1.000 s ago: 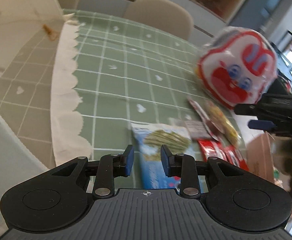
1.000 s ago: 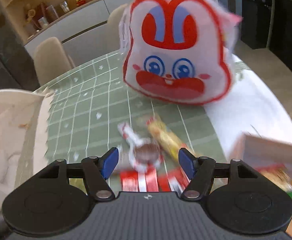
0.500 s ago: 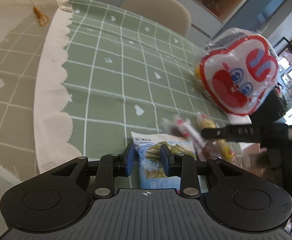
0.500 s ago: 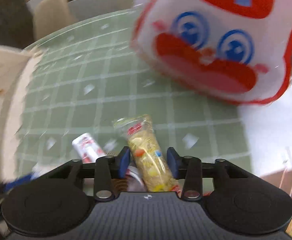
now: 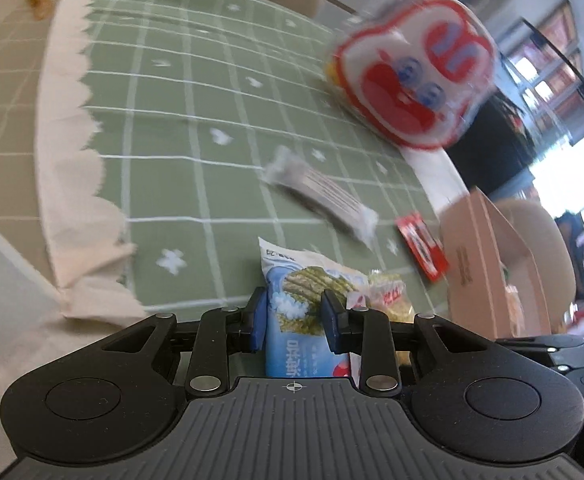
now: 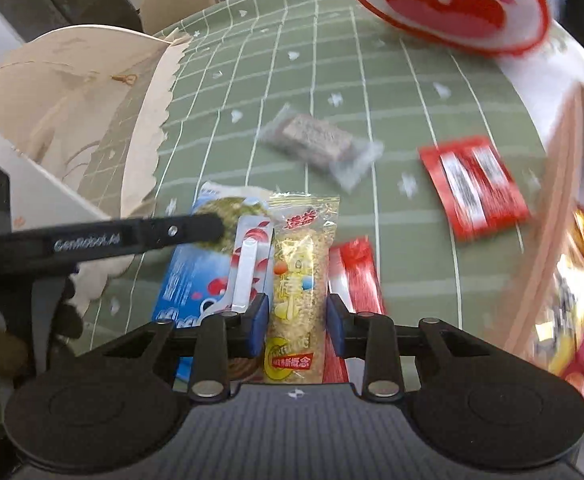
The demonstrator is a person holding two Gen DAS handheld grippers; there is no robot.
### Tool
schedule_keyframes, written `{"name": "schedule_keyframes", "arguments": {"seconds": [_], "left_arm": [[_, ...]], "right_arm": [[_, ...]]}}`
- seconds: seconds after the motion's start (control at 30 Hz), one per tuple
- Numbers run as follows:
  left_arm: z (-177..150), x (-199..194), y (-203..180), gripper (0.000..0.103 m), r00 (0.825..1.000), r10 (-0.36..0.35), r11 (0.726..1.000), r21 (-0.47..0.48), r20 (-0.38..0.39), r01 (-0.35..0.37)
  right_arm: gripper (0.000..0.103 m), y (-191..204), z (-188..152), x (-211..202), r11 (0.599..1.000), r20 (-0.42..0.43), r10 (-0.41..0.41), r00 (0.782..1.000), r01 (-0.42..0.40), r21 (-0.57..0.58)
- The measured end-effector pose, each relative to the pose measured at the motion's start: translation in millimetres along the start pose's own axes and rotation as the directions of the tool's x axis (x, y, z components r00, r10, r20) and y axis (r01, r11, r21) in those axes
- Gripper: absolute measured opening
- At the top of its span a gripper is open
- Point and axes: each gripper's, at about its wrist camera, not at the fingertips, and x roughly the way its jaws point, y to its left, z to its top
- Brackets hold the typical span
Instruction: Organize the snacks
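Note:
Snack packets lie in a heap on the green checked tablecloth (image 5: pixel 172 100). My left gripper (image 5: pixel 295 318) stands part open low over the blue seaweed packet (image 5: pixel 292 300), which runs between its pads; one left finger (image 6: pixel 180 231) crosses that packet (image 6: pixel 184 276) in the right wrist view. My right gripper (image 6: pixel 297 320) is closing its jaws on the yellow cereal bar (image 6: pixel 298 264), and both pads meet the bar's sides. A white-and-red stick packet (image 6: pixel 248 264) and a red packet (image 6: pixel 356 276) lie on either side of the bar.
A grey wrapped bar (image 6: pixel 316 140) and another red packet (image 6: pixel 472 186) lie apart farther out. A big bunny-face bag (image 6: pixel 460 4) stands at the back right. A cardboard box (image 6: pixel 548 208) holding snacks is at the right. A cream scalloped cloth (image 6: pixel 148 120) covers the left.
Both grippers have come down onto the snack heap. The right jaws narrowed from wide to tight around the yellow bar. The blue packet now sits between the left pads, whose gap is unchanged.

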Motion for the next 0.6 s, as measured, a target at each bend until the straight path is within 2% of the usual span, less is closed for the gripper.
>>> {"name": "schedule_keyframes", "arguments": {"seconds": [0.13,0.27,0.37,0.43,0.53,0.6], "left_arm": [[4.7,-7.5,-26.8,0.032,0.999,-0.022,0.996,0.091,0.041,0.018],[37.3,2.9,-51.1,0.032,0.993,-0.005,0.987,0.163,0.122,-0.015],[69.1,34.4,-52.6,0.032,0.989,0.011,0.994,0.105,0.145,-0.027],[81.4,58.5,-48.9,0.032,0.989,0.062,0.994,0.079,0.131,-0.072],[88.0,81.3,-44.7,0.032,0.985,0.112,0.99,0.071,0.134,-0.122],[86.3,90.2,-42.0,0.031,0.984,0.134,0.987,0.079,0.114,-0.143]], "right_arm": [[0.029,-3.0,-25.4,-13.7,1.0,0.01,-0.02,1.0,0.02,0.022],[0.029,-4.9,-44.8,-23.3,0.998,0.022,-0.065,0.998,0.065,0.005],[0.03,-3.8,-53.8,-27.8,0.996,0.036,-0.086,0.996,0.087,-0.006],[0.03,-2.2,-56.8,-32.1,0.995,0.052,-0.1,0.994,0.101,-0.014],[0.03,-2.0,-52.3,-47.6,0.992,0.107,-0.114,0.988,0.119,-0.041],[0.031,-1.5,-38.7,-60.9,0.983,0.162,-0.148,0.976,0.164,-0.088]]}}
